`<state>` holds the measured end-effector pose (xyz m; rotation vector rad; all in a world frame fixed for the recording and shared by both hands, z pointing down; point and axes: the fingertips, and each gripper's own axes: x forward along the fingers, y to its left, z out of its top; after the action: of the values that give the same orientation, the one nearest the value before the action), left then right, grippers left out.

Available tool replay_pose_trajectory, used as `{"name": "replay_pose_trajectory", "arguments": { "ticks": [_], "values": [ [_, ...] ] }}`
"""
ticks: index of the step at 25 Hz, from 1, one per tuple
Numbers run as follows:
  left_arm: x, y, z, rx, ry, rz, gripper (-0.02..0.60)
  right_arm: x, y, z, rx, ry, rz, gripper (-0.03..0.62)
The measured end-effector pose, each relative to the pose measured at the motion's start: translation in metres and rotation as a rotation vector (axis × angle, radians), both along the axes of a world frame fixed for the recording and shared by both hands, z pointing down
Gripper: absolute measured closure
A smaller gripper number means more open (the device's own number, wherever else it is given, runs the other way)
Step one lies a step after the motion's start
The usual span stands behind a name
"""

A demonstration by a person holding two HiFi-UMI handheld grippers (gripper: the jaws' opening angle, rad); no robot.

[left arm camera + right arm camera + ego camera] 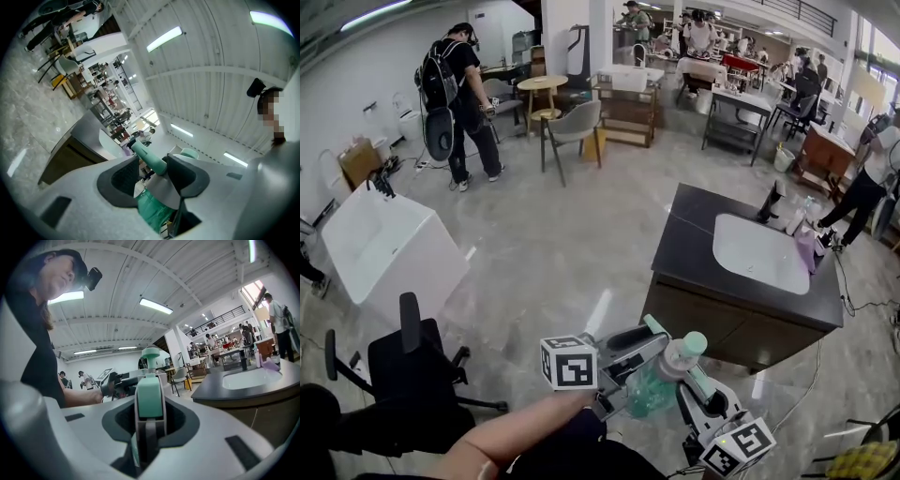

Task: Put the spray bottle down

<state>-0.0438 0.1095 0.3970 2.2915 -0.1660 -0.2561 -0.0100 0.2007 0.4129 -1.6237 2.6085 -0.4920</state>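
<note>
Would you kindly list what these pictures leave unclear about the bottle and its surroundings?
The bottle: its base is hidden in the head view behind the left gripper.
Any print on the bottle: in every view, covered by jaws or too small.
The items by the sink: head view, too small to name.

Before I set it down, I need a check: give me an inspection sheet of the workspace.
Surface: dark vanity counter with white sink, ahead right.
Job's things: spray bottle held in the air, short of the counter.
Clutter: faucet and purple cloth at the counter's far edge.
Grippers: left gripper shut on the bottle; right gripper jaws together beside it.
Cables: floor cable right of the vanity.
Surroundings: bathtub, office chair, people.
</note>
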Motion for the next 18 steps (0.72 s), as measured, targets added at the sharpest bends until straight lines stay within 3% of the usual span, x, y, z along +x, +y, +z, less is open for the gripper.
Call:
{"name": "replay_pose_trajectory", "arguments": {
  "ticks": [7, 18],
  "values": [
    [0.013, -0.009, 0.002, -0.021, -0.006, -0.003, 0.419, 0.013, -0.009, 0.001, -0.011, 0.004, -0.001, 0.513],
    [0.042, -0.028, -0.021, 0.031, 0.019, 0.034, 0.419, 0.036, -0.028, -0.017, 0.027, 0.008, 0.038, 0.513]
  ]
}}
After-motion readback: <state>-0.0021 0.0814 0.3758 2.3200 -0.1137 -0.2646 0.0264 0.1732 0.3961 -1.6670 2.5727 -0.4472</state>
